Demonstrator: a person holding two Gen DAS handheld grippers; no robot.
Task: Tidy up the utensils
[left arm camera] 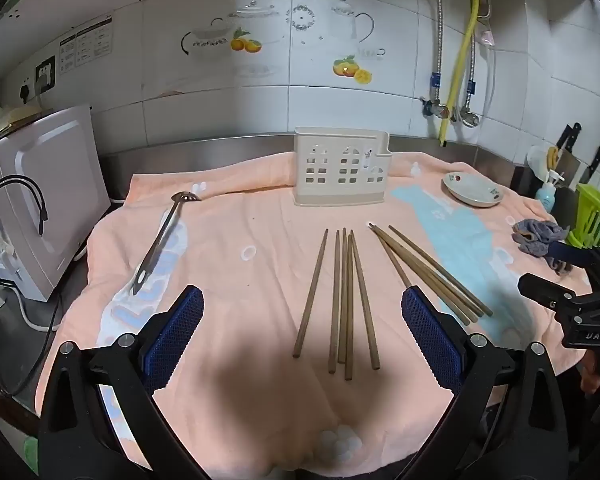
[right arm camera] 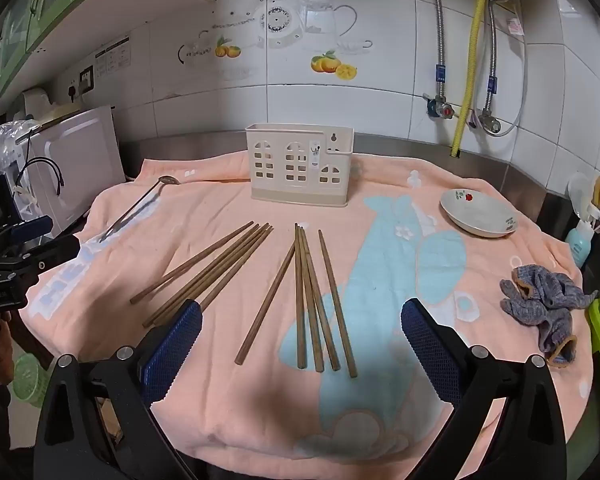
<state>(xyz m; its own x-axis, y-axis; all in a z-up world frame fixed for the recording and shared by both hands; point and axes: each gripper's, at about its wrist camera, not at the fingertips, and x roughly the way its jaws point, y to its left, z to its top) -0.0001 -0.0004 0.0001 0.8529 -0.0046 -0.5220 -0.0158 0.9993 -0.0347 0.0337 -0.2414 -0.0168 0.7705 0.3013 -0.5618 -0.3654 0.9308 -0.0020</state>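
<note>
Pink towel (left arm camera: 236,248) covers our counter under white tiles. Our left gripper (left arm camera: 302,312) and right gripper (right arm camera: 301,322) both hover with fingers spread wide, holding nothing. Two chopstick bundles (left arm camera: 342,300) (right arm camera: 314,300) lie ahead between the fingertips; beyond them stands the beige utensil holder (left arm camera: 340,168) (interior hidden). Right of it, a dish (right arm camera: 478,214) holds nothing.

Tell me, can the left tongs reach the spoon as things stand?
Probably yes. The left tongs are open and empty, and the spoon lies alone on the towel to their left, with nothing between.
</note>
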